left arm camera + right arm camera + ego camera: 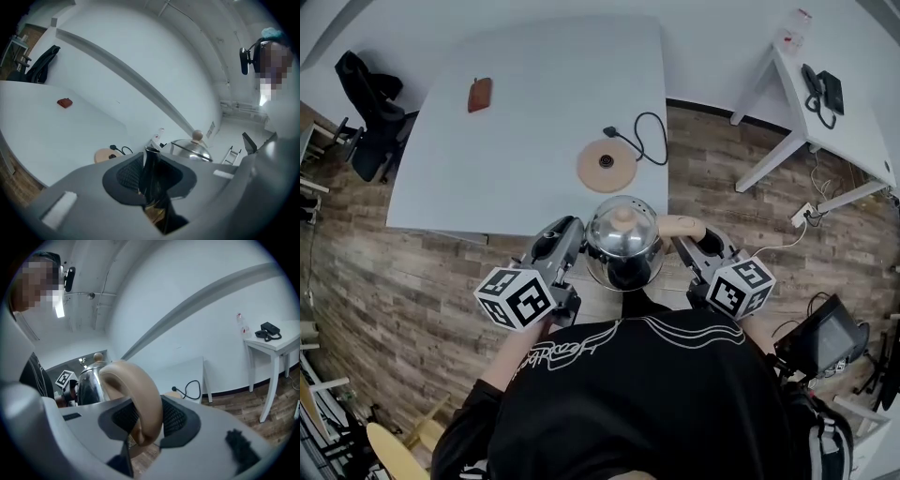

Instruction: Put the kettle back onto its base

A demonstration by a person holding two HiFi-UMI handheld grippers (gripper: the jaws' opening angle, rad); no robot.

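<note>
A shiny steel kettle with a beige lid knob hangs between my two grippers, just short of the white table's near edge. My left gripper is shut on the kettle's dark spout, with the lid beyond it. My right gripper is shut on the curved beige handle; the steel body shows to its left. The round tan base lies on the table ahead, its black cable trailing right. The base also shows in the left gripper view.
A small red-brown object lies at the table's far left. A chair with a dark garment stands left of the table. A white side table with a black phone stands at right, above a power strip on the wood floor.
</note>
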